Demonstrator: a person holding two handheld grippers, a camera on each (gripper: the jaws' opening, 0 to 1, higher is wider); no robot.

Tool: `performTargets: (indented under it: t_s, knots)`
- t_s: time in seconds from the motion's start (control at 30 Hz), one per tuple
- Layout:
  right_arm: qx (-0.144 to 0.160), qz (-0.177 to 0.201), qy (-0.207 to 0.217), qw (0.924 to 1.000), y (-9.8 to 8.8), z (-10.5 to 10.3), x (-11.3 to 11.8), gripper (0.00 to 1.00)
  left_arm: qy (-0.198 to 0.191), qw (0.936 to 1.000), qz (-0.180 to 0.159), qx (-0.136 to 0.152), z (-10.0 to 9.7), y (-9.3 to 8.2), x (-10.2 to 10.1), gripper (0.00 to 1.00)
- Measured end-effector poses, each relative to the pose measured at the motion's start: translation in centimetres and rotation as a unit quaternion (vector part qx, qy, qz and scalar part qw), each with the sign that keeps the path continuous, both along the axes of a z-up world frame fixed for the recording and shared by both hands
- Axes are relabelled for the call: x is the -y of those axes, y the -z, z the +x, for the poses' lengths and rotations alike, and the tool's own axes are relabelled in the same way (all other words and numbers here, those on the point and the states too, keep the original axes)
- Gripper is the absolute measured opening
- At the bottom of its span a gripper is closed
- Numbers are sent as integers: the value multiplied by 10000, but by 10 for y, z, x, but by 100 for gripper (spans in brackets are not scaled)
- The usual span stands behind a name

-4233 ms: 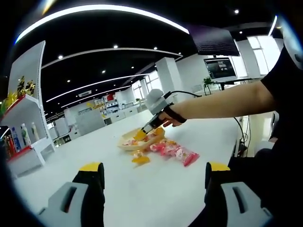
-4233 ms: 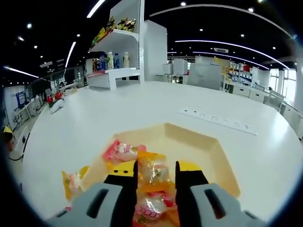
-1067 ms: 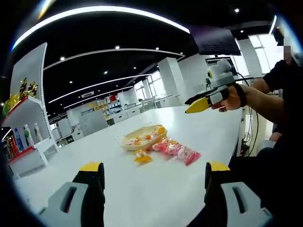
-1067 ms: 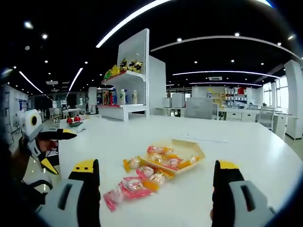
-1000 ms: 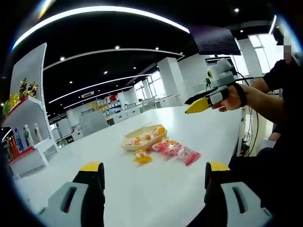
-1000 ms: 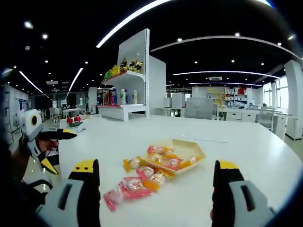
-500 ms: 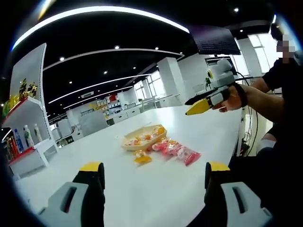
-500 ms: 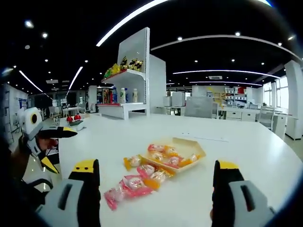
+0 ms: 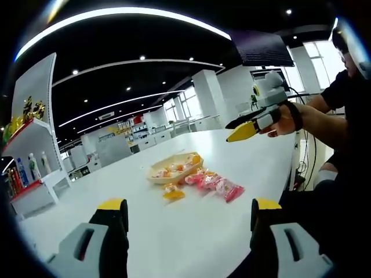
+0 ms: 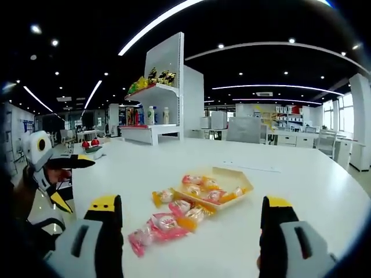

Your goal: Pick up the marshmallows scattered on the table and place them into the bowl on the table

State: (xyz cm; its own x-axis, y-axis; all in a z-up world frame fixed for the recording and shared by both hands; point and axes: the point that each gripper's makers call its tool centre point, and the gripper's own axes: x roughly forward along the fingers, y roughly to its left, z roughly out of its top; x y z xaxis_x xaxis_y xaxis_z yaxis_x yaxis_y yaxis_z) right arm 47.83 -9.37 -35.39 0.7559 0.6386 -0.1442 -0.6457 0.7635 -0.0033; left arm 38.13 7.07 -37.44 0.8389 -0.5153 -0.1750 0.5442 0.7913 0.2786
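Observation:
A shallow cream bowl (image 9: 191, 158) (image 10: 242, 180) sits mid-table with several wrapped marshmallows inside. More packets lie outside it: an orange one (image 9: 173, 192) (image 10: 163, 197) and pink ones (image 9: 223, 187) (image 10: 156, 227). My left gripper (image 9: 184, 209) stands open near the table's edge, well short of the packets, nothing between its jaws. My right gripper (image 10: 191, 211) is open and empty too, held back from the pile. In the left gripper view the right gripper (image 9: 247, 125) hovers high at the right, in a person's hand. In the right gripper view the left gripper (image 10: 55, 174) shows at the left edge.
A white shelf unit with bottles and snacks (image 10: 155, 98) (image 9: 29, 150) stands beyond the table. A power strip (image 10: 250, 168) lies behind the bowl. The person's arm and dark sleeve (image 9: 330, 113) fill the right of the left gripper view. White tabletop (image 9: 185, 231) spreads around the pile.
Since 4.2 s ago my right gripper has let go of a packet over the bowl, opened and pulled back high. Over the last second nothing but slight camera drift.

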Motion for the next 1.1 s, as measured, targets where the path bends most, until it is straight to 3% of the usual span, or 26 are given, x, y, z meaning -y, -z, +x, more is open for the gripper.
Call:
performTargets:
  t_s: [1.1]
  knots:
    - [-120,-113,-32,9999,8,12,4,96,-17,10000,45,-12,0,1,0,85]
